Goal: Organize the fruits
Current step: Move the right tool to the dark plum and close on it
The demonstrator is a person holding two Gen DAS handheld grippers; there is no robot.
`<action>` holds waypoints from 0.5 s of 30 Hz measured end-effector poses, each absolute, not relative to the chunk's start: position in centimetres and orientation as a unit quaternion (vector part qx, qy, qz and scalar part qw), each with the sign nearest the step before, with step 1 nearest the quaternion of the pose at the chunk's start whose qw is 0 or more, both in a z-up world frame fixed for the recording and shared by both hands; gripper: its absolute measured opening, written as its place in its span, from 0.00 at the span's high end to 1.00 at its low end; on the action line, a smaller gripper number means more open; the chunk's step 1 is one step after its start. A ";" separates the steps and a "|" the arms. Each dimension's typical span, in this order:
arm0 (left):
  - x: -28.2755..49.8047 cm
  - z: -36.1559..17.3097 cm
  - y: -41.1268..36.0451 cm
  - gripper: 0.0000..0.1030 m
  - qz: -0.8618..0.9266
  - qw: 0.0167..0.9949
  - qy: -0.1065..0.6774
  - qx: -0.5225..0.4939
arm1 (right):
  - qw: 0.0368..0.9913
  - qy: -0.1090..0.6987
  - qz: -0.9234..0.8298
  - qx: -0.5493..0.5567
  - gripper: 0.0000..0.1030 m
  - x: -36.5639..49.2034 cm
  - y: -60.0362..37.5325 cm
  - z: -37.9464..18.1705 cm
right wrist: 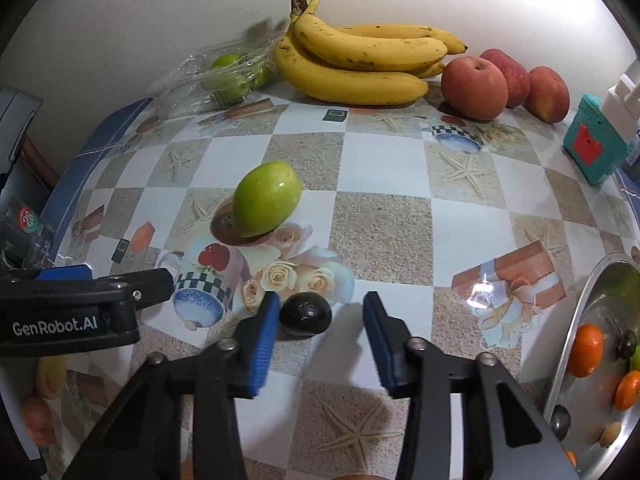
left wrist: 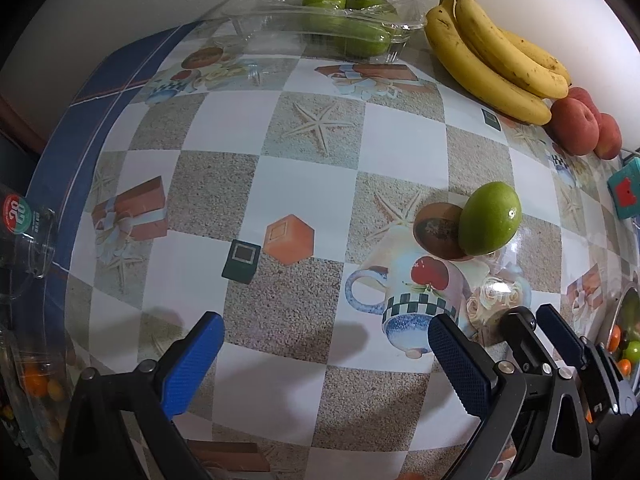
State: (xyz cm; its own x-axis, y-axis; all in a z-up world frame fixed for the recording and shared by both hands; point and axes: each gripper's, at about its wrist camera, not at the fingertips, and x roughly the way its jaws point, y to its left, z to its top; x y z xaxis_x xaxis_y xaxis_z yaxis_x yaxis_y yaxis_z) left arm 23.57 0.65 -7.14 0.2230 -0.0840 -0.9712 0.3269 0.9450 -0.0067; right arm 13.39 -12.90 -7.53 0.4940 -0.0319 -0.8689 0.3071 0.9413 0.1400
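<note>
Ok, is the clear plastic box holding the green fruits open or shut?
Open. In the left wrist view the clear plastic box has its lid raised, and the green fruits lie uncovered.

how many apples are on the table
3, all in a row at the back right, beside the bananas: the front apple touches the bananas, a middle one sits partly behind it, and the third is farthest right.
</note>
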 end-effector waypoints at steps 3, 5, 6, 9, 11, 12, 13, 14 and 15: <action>23.6 -7.2 0.7 0.00 -0.135 0.775 0.609 0.101 | 0.854 0.492 -0.091 0.141 0.69 13.4 -12.7 -7.5; 23.5 -7.1 0.7 0.00 -0.135 0.775 0.608 0.103 | 0.856 0.490 -0.087 0.138 0.73 13.5 -12.5 -7.3; 23.5 -7.1 0.7 0.00 -0.136 0.775 0.608 0.103 | 0.857 0.490 -0.087 0.136 0.74 13.5 -12.4 -7.3; 23.5 -6.9 0.7 0.00 -0.133 0.778 0.606 0.099 | 0.857 0.489 -0.087 0.136 0.75 13.5 -12.3 -7.3; 23.7 -6.8 0.7 0.00 -0.131 0.781 0.605 0.085 | 0.858 0.487 -0.084 0.141 0.75 13.4 -12.5 -7.2; 23.8 -6.8 0.7 0.00 -0.134 0.781 0.605 0.070 | 0.858 0.485 -0.083 0.145 0.75 13.4 -12.7 -7.1; 23.9 -6.9 0.7 0.00 -0.141 0.781 0.606 0.056 | 0.859 0.483 -0.083 0.149 0.75 13.3 -12.9 -6.9; 23.9 -6.9 0.6 0.00 -0.151 0.780 0.607 0.036 | 0.860 0.480 -0.084 0.153 0.75 13.2 -13.1 -6.7; 23.9 -6.8 0.5 0.00 -0.159 0.780 0.605 0.021 | 0.860 0.477 -0.087 0.157 0.75 13.1 -13.5 -6.4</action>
